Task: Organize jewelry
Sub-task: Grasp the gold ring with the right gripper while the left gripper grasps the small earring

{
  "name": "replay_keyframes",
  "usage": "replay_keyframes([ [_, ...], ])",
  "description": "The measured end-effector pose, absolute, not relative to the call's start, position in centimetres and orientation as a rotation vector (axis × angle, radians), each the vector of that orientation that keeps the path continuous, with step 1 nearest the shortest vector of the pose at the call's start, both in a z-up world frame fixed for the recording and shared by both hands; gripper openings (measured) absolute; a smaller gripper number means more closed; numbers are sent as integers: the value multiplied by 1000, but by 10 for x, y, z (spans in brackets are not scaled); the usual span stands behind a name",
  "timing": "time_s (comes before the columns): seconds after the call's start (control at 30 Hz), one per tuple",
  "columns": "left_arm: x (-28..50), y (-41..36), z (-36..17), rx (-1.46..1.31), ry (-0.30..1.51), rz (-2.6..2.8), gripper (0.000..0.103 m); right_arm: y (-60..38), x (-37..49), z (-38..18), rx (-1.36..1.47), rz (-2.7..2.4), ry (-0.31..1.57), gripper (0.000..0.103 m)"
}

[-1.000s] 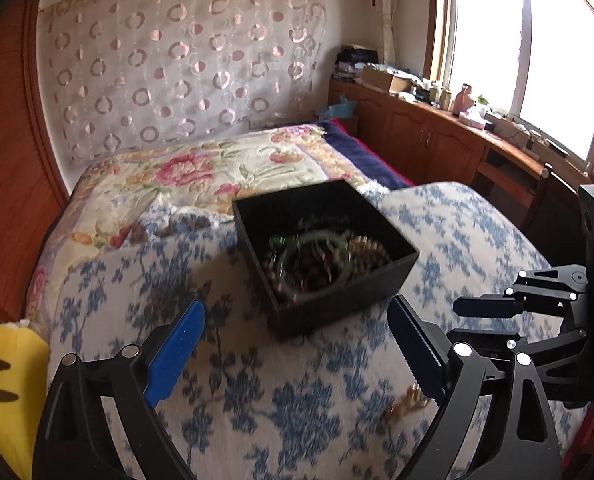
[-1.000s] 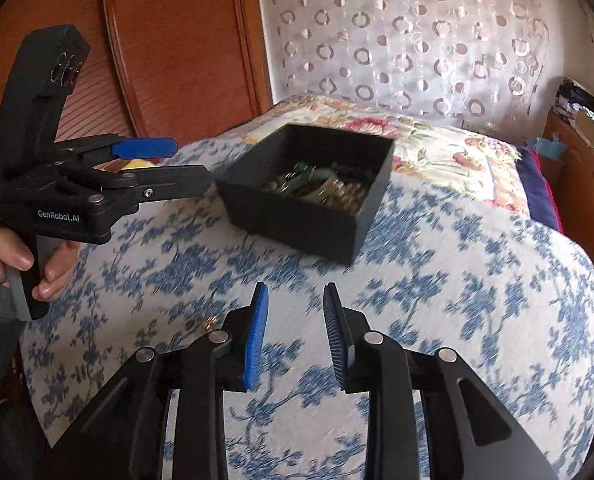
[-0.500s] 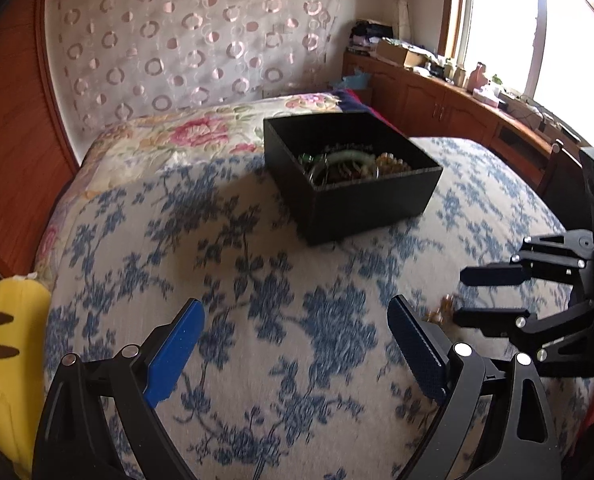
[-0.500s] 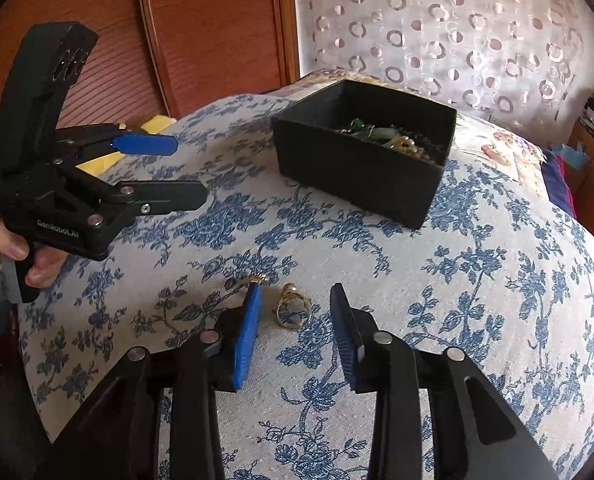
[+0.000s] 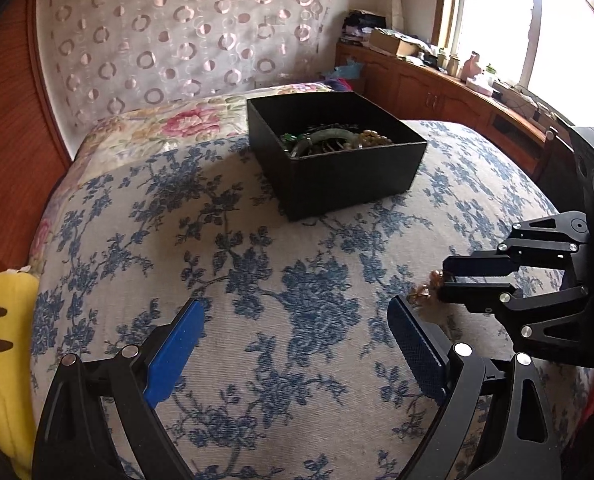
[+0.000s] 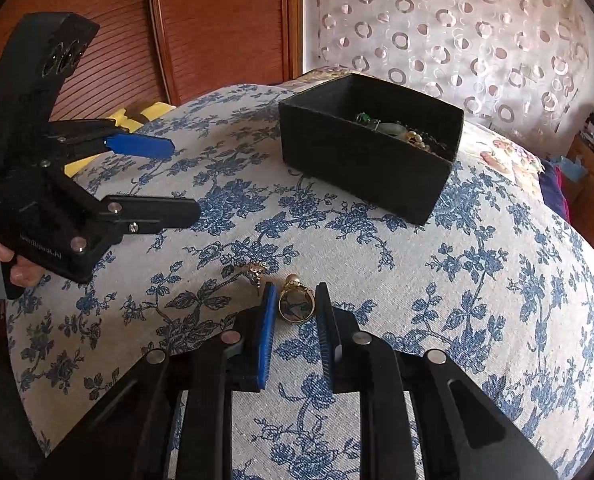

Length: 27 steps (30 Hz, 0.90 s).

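A black open box (image 5: 333, 156) holding beads and a green bangle sits on the blue-flowered bedspread; it also shows in the right wrist view (image 6: 371, 146). A gold ring (image 6: 296, 303) lies on the cloth between the pads of my right gripper (image 6: 295, 300), which is partly open around it, jaws not touching it. A small gold earring (image 6: 257, 270) lies just left of the ring. My left gripper (image 5: 297, 338) is wide open and empty, held above the cloth; it also shows in the right wrist view (image 6: 169, 180). The right gripper shows in the left wrist view (image 5: 449, 282).
A yellow plush toy (image 5: 5, 340) lies at the bed's left edge. A wooden panel (image 6: 225, 20) and a circle-patterned curtain (image 5: 185, 32) stand behind the bed. A wooden cabinet (image 5: 437, 88) runs under the window at right.
My right gripper has moved down and forward to the cloth so the gold ring now lies between its pads. My left gripper has drawn back and lower, farther from the box.
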<state>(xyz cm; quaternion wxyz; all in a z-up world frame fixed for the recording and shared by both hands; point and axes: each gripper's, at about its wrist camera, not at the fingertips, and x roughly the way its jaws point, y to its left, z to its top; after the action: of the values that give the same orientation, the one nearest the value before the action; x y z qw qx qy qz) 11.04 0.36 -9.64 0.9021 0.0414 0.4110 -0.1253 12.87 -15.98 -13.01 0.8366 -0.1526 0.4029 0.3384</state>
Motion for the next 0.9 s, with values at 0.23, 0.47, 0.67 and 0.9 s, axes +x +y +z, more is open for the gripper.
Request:
replay_keyframes([
  [0.23, 111, -19, -98, 110, 857, -308, 89, -186, 129, -123, -260, 683, 841, 22],
  [0.47, 115, -42, -100, 129, 859, -349, 89, -207, 131, -118, -224, 639, 829, 22],
  [0.67, 114, -55, -103, 144, 863, -393, 82, -213, 132, -118, -215, 630, 826, 22],
  [0.9, 115, -63, -110, 158, 889, -413, 35, -215, 133, -120, -211, 637, 829, 22],
])
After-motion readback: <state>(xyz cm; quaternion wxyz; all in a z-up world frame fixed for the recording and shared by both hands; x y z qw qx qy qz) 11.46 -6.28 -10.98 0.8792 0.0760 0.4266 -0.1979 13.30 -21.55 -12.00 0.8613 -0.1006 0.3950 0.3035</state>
